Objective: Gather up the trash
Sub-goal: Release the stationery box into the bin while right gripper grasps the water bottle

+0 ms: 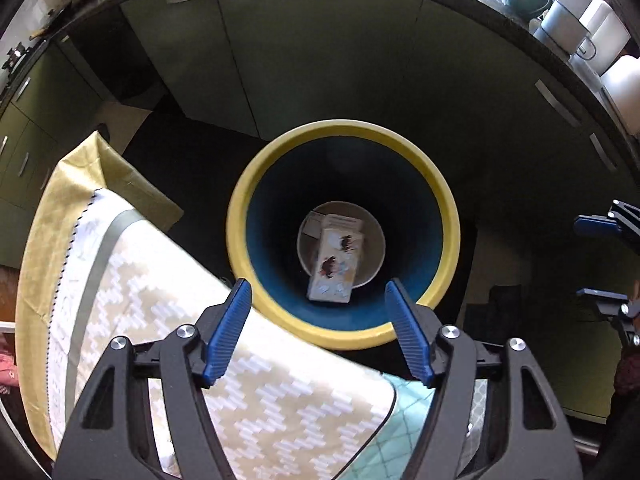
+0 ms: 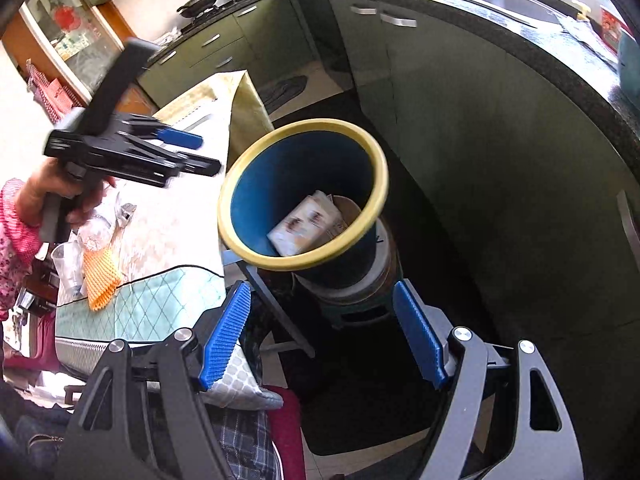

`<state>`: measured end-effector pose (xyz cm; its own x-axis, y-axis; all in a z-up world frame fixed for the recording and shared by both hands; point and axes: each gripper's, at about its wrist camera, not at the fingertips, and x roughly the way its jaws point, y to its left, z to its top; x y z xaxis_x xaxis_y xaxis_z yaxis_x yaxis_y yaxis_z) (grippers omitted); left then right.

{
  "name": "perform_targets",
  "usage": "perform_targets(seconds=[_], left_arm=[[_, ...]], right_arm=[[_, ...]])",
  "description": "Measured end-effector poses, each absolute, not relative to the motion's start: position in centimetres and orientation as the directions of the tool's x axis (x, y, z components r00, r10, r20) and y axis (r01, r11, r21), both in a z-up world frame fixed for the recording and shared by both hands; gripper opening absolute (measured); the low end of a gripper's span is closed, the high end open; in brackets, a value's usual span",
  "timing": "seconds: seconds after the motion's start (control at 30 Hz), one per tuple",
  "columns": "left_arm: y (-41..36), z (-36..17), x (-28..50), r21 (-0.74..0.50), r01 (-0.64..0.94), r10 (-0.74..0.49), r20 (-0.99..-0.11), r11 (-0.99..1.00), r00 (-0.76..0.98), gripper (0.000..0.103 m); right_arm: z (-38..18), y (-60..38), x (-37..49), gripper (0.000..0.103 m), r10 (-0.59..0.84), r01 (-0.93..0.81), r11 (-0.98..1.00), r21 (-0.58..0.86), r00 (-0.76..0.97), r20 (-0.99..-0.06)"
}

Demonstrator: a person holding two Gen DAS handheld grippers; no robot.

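Note:
A blue bin with a yellow rim (image 1: pixel 448 204) stands beside the table; it also shows in the right wrist view (image 2: pixel 360 140). A white printed carton (image 1: pixel 336 268) lies at its bottom on a pale disc (image 1: pixel 372 248), and shows in the right wrist view (image 2: pixel 308 224) too. My left gripper (image 1: pixel 318 296) is open and empty right above the bin's near rim. It also shows in the right wrist view (image 2: pixel 196 152), over the table. My right gripper (image 2: pixel 322 300) is open and empty, near the bin. Its blue fingers (image 1: pixel 596 226) show at the right edge of the left wrist view.
The table with a yellow and white patterned cloth (image 1: pixel 168 320) sits left of the bin (image 2: pixel 172 224). On it lie an orange mesh cloth (image 2: pixel 100 276), a clear cup (image 2: pixel 66 260) and crumpled plastic (image 2: pixel 100 228). Green cabinets (image 1: pixel 320 52) and a dark counter with mugs (image 1: pixel 560 20) curve behind.

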<state>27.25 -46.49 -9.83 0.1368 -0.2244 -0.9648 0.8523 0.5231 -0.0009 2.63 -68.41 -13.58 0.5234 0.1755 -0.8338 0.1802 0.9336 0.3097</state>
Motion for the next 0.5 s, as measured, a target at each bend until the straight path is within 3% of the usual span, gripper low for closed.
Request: perform_targets(seconds=[0.27, 0.5], left_arm=[[-30.5, -2.5, 27.0, -0.047, 0.676, -0.225, -0.958, 0.735, 0.177, 0.068], [-17.7, 0.9, 24.7, -0.042, 0.498, -0.188, -0.951, 0.866, 0.247, 0.07]], right_arm=[[-12.7, -61.2, 9.5, 0.067, 0.31, -0.013, 0.939, 0.344, 0.467, -0.828], [-10.7, -48.2, 17.7, 0.061, 0.488, -0.246, 0.87, 0.428, 0.298, -0.821]])
